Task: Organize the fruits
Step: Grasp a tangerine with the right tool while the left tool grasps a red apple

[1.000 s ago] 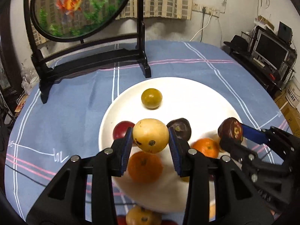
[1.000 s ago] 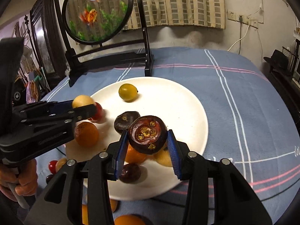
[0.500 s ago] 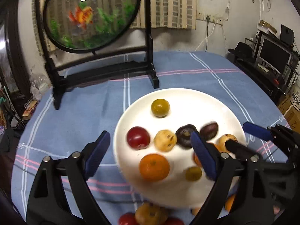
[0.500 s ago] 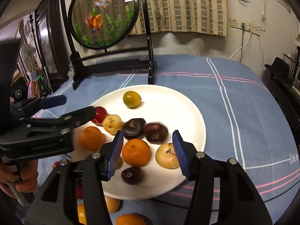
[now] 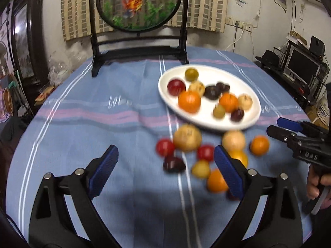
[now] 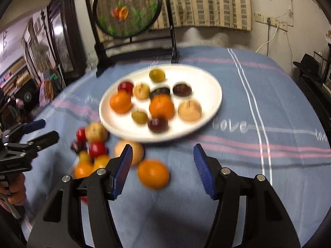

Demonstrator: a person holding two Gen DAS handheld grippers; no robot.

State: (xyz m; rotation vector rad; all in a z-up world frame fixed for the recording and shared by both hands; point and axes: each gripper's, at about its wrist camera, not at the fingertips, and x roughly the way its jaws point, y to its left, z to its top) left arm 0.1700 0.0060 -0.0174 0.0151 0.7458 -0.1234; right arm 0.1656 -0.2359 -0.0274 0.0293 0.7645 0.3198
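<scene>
Here, in the left wrist view, we see our left gripper (image 5: 165, 170) spread wide and empty above loose fruits (image 5: 187, 137) beside the white plate's (image 5: 253, 114) near rim, while in the right wrist view our right gripper (image 6: 162, 170) gapes, empty, near an orange (image 6: 153, 173).

The left tongs (image 5: 165, 171) stand wide apart, blue-padded fingers (image 5: 103, 170) splayed and nothing between them, tilted down toward the counter (image 5: 82, 128). The right tongs (image 6: 162, 169) are likewise spread, both ribbed blue pads facing each other across an unfilled gap. In the left wrist view the right tongs (image 5: 281, 127) reach in from the right edge, jaws parted, and a hand (image 5: 318, 186) grips their handle below. In the right wrist view the left tongs (image 6: 41, 130) enter from the left, parted too, with a hand (image 6: 15, 188) wrapped round the handle.
</scene>
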